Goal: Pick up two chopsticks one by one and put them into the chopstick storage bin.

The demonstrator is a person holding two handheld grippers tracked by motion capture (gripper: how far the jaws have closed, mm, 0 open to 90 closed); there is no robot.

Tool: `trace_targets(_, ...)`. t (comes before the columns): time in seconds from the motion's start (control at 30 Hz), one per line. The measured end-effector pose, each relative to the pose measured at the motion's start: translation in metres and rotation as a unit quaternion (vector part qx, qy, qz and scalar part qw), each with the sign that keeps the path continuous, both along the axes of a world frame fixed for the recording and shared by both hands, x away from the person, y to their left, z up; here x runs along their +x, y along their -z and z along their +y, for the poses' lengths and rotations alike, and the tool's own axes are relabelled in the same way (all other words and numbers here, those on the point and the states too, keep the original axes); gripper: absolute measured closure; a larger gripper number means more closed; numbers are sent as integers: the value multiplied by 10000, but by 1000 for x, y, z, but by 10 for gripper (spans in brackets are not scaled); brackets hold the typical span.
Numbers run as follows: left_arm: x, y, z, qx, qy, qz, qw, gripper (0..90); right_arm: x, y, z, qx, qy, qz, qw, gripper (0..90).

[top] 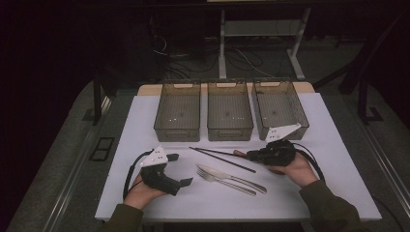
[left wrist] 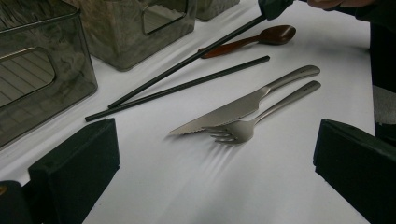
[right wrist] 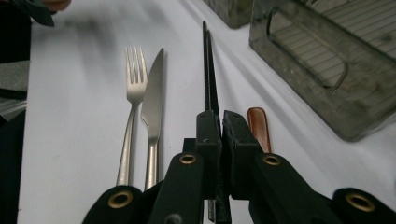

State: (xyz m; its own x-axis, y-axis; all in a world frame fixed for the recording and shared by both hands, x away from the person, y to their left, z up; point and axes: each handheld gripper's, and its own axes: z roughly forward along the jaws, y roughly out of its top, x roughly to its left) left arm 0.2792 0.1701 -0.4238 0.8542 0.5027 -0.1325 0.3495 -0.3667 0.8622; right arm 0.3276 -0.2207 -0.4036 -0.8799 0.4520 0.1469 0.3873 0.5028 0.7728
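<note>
The right gripper [right wrist: 220,135] has its jaws pressed together on a black chopstick [right wrist: 207,70], which runs out ahead between the pads in the right gripper view. In the left gripper view that chopstick [left wrist: 187,60] slants from the gripper at the top edge down to the table, its far tip resting just in front of a bin. The second chopstick [left wrist: 177,87] lies flat on the white table [left wrist: 261,186] just beside it — nearer the cutlery. A brown wooden spoon [left wrist: 261,39] lies close behind the held chopstick, near the right gripper.

The left gripper [top: 175,170] stands with its jaws wide apart and nothing between them, held above the table's near left part, well apart from the chopsticks.

A knife [top: 231,175] and a fork [top: 227,182] lie side by side, touching or nearly so, between the two grippers. Beyond them, three smoky clear plastic bins stand in a row along the far side — the left bin [top: 177,126], the middle bin [top: 229,128] and the right bin [top: 278,87], which is tilted slightly.
</note>
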Motion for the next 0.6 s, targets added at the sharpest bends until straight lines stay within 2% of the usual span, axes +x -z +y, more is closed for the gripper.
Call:
trace_targets(0.47,1,1,0,-27,-25,-30,10000,0,-9,-22,-18,488,107,-155,9986,845)
trace_targets(0.6,2,3,1,-58,-52,-40,10000,0,-10,-28,-22,561,130,-226,9981,845)
